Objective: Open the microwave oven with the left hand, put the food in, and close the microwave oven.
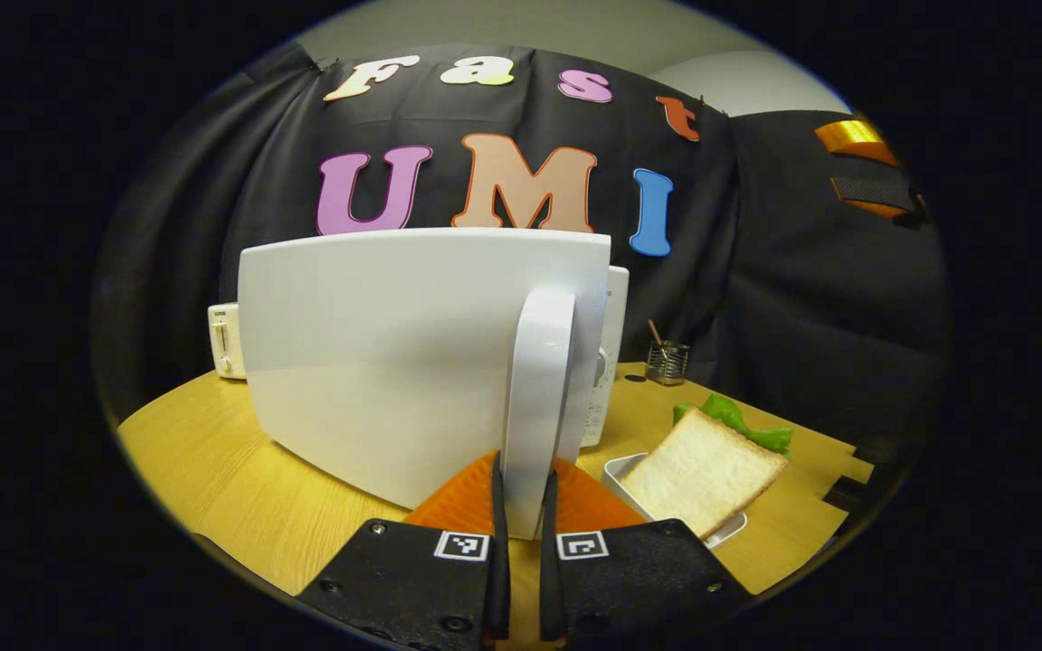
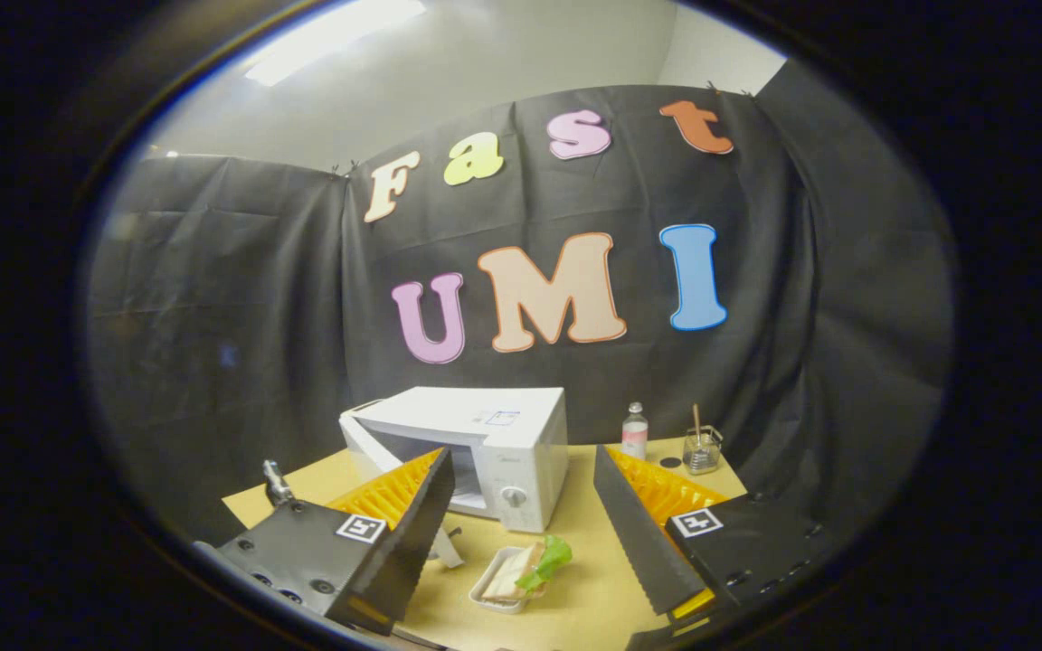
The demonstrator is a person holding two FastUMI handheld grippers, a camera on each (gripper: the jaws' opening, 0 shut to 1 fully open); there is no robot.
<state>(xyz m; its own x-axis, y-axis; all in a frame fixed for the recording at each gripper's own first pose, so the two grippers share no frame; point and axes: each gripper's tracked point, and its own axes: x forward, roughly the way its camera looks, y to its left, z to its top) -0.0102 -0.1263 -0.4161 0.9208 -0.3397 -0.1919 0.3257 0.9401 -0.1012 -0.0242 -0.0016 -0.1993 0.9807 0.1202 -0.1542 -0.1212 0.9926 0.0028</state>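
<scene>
In the left gripper view, my left gripper (image 1: pixel 521 506) sits at the bottom centre of the frame, its two fingers (image 1: pixel 496 542) drawn in close on either side of the microwave door's handle (image 1: pixel 539 407), a white upright bar that runs up from between them. Both fingers press on the handle, so I am clamped on it. Behind the handle the white door (image 1: pixel 376 362) fills the middle of the frame, swung out toward me. Past its right edge a strip of the microwave's control panel (image 1: pixel 607 362) shows a knob. To the lower right, just beside my fingers, a white tray (image 1: pixel 616 472) holds the food: a slice of bread (image 1: pixel 702 470) leaning over a green lettuce leaf (image 1: pixel 738 423). Farther back on the right stands a small wire cup (image 1: pixel 667 362) with a stick in it. At the far left edge a white toaster (image 1: pixel 224 339) peeks out behind the door. All rests on the yellow wooden table (image 1: pixel 241 470).

In the right gripper view, my right gripper (image 2: pixel 521 533) hangs with its jaws spread wide and empty at the bottom of the frame, high above the table (image 2: pixel 593 588). Between the fingers, low in the frame, lies the tray with bread and lettuce (image 2: pixel 521 571). Behind it the microwave (image 2: pixel 485 443) stands with its door ajar on its left side. Right of it are a small bottle (image 2: pixel 634 431) and the cup (image 2: pixel 702 449).
</scene>
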